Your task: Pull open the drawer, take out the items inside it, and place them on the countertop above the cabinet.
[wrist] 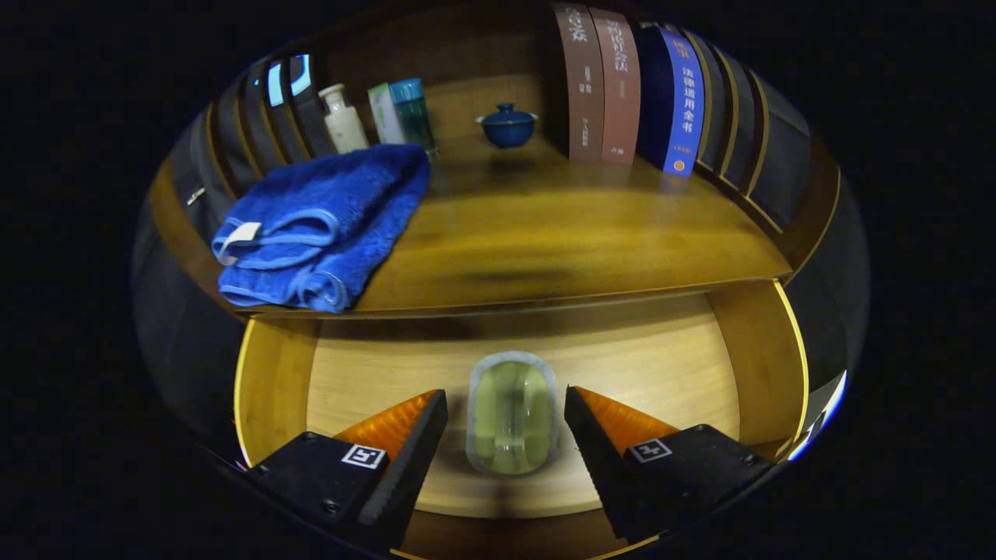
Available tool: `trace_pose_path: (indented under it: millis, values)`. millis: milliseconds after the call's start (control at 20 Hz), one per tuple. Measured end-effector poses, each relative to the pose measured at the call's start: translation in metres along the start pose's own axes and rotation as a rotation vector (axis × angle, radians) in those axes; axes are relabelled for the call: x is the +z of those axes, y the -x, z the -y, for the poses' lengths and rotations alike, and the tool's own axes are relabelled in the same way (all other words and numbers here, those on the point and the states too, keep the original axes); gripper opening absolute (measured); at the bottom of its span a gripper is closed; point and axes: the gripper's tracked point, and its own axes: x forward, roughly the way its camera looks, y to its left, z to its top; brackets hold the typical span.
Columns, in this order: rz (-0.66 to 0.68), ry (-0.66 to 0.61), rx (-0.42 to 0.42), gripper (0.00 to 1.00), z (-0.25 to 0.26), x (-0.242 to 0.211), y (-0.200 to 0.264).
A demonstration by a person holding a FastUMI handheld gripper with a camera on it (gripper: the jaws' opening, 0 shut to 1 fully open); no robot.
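The gripper (506,408) has its jaws open, a clear green-tinted cup (511,414) lying between them on the floor of the open drawer (661,358). Beyond, on the tabletop (545,225), lies a folded blue towel (327,222).

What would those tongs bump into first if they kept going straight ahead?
Probably the clear container lying in the open drawer. It sits between the open tongs, so their fingers would likely pass either side of it first; depth is hard to judge.

Gripper (506,412): fingers spread wide, gap clear on both sides.
Pose: pointing downward, apparently tilted forward.
Contact: fingers seemingly touching nothing.
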Motion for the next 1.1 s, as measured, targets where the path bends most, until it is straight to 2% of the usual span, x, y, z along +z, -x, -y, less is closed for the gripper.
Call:
trace_pose_path:
  millis: [150, 300, 450, 700, 850, 900, 1000, 1100]
  values:
    - [-0.022, 0.037, -0.018, 0.97, -0.003, -0.001, -0.006]
    - [-0.087, 0.051, -0.038, 0.87, -0.002, -0.014, -0.014]
    - [-0.132, 0.023, -0.054, 0.87, 0.004, -0.024, -0.023]
    - [-0.194, -0.041, -0.056, 0.56, 0.009, -0.03, -0.021]
    - [-0.192, -0.017, -0.058, 0.39, 0.009, -0.031, -0.028]
    - [-0.199, -0.02, -0.051, 0.41, 0.007, -0.046, -0.037]
    - [-0.202, 0.003, -0.06, 0.2, 0.005, -0.032, -0.025]
    - [-0.202, 0.019, -0.05, 0.2, 0.003, -0.033, -0.026]
